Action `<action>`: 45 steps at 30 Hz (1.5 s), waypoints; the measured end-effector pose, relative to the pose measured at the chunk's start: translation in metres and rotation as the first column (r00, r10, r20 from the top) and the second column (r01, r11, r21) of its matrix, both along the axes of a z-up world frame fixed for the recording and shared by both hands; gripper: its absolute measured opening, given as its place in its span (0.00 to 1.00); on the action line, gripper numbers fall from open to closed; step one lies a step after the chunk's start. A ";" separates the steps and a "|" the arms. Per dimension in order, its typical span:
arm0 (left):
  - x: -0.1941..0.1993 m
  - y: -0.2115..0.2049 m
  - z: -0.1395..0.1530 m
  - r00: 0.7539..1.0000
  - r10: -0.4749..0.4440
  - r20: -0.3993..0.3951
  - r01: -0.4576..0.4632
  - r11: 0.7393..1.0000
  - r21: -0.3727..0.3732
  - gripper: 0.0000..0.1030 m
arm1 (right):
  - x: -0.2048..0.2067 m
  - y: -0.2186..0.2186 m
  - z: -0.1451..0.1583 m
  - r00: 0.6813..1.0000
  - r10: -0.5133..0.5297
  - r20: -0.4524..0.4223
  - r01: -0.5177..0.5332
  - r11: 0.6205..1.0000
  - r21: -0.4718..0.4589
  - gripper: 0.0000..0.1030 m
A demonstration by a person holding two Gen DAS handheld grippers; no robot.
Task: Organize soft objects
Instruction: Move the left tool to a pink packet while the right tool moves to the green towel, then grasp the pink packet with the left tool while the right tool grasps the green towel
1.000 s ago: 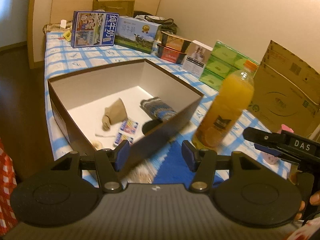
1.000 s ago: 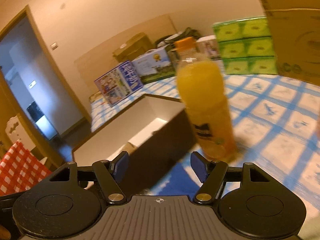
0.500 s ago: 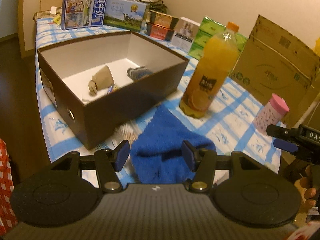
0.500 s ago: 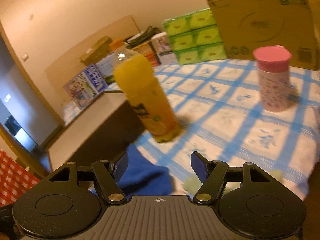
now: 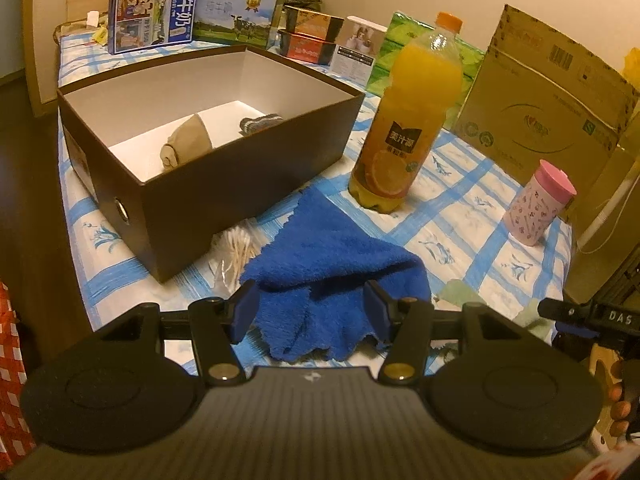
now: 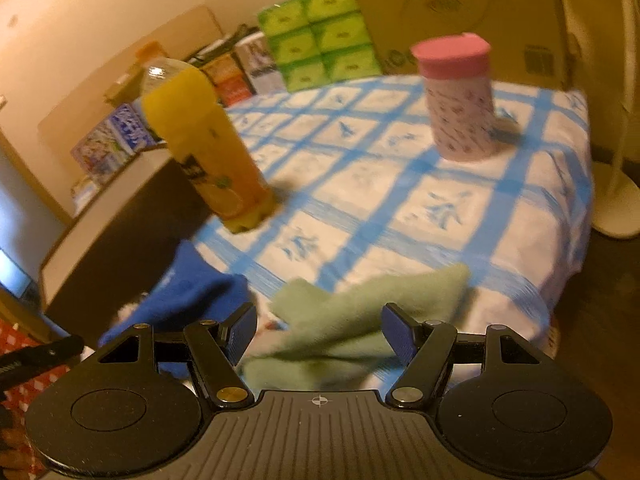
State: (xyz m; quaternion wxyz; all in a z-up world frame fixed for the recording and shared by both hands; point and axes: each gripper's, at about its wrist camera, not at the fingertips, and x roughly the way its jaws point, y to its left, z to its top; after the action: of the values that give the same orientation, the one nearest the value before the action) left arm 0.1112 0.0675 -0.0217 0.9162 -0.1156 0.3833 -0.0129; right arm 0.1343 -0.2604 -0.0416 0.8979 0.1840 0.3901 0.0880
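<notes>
Left tool hangs with its jaws apart and nothing pinched, framing the near edge of the blue towel, which lies crumpled on the bench just in front of the brown box. Right tool is spread too, empty, poised over the green cloth, which sits right beside the blue towel, on the side away from the box. Whether either set of pads is already brushing fabric, I cannot tell.

Now the hazards. The juice bottle stands upright just past the far corner of the blue towel, next to the box's corner. The towel's edge looks to run right up to its base, so a lift or drag could likely tip that tall bottle. A clear bag of cotton swabs lies against the box, touching the towel's left edge; a loose pinch may sweep it along. A shallow bite on thick terry could take only 1 fold, letting the rest trail and catch the box rim on the way in. The box already holds 2 soft pieces, a tan one and a dark knit one. The pink cup stands well beyond the green cloth, low risk. The right view is blurred, so aim there may be uncertain.
</notes>
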 end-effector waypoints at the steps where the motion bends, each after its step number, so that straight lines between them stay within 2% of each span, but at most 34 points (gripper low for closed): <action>1: 0.001 -0.001 -0.001 1.000 -0.004 0.000 0.004 1.000 0.002 0.52 | -0.001 -0.003 -0.003 1.000 -0.012 -0.009 0.012 1.000 -0.002 0.67; 5: 0.005 -0.010 -0.006 0.999 -0.032 -0.007 0.032 0.999 0.017 0.52 | -0.004 -0.013 -0.016 0.998 -0.048 -0.048 0.048 0.999 -0.004 0.67; 9: 0.009 -0.030 -0.013 0.993 -0.115 -0.011 0.115 0.993 0.028 0.52 | -0.005 -0.022 -0.029 0.992 -0.083 -0.091 0.086 0.996 0.032 0.67; 17: 0.018 -0.083 -0.037 0.953 -0.297 -0.053 0.301 0.946 0.122 0.47 | -0.003 -0.030 -0.040 0.987 -0.106 -0.121 0.116 0.990 0.081 0.67; 22: 0.023 -0.105 -0.052 0.929 -0.363 -0.076 0.371 0.905 0.208 0.47 | -0.002 -0.030 -0.046 0.985 -0.100 -0.140 0.115 0.988 0.102 0.67; 27: 0.025 -0.124 -0.066 0.899 -0.426 -0.101 0.433 0.832 0.348 0.42 | -0.002 -0.031 -0.052 0.983 -0.099 -0.155 0.118 0.986 0.120 0.67; 30: 0.026 -0.133 -0.071 0.884 -0.456 -0.106 0.457 0.792 0.405 0.39 | -0.001 -0.032 -0.053 0.982 -0.100 -0.158 0.121 0.984 0.129 0.67; 35: 0.028 -0.146 -0.080 0.854 -0.509 -0.113 0.499 0.737 0.456 0.30 | 0.002 -0.033 -0.055 0.982 -0.102 -0.160 0.125 0.982 0.141 0.67; 39: 0.029 -0.156 -0.084 0.833 -0.541 -0.111 0.519 0.698 0.494 0.26 | 0.004 -0.032 -0.055 0.983 -0.096 -0.160 0.120 0.982 0.146 0.67; 41: 0.032 -0.159 -0.087 0.828 -0.547 -0.121 0.527 0.687 0.500 0.22 | 0.005 -0.031 -0.056 0.983 -0.093 -0.160 0.117 0.982 0.146 0.67; 45: 0.035 -0.161 -0.092 0.822 -0.555 -0.128 0.533 0.672 0.514 0.20 | 0.007 -0.029 -0.058 0.983 -0.088 -0.161 0.111 0.984 0.142 0.67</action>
State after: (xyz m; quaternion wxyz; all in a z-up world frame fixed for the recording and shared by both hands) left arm 0.1466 -0.0937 -0.1140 0.8730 0.2601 0.3705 -0.1815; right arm 0.1409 -0.2897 -0.0993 0.8518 0.2768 0.4410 0.0576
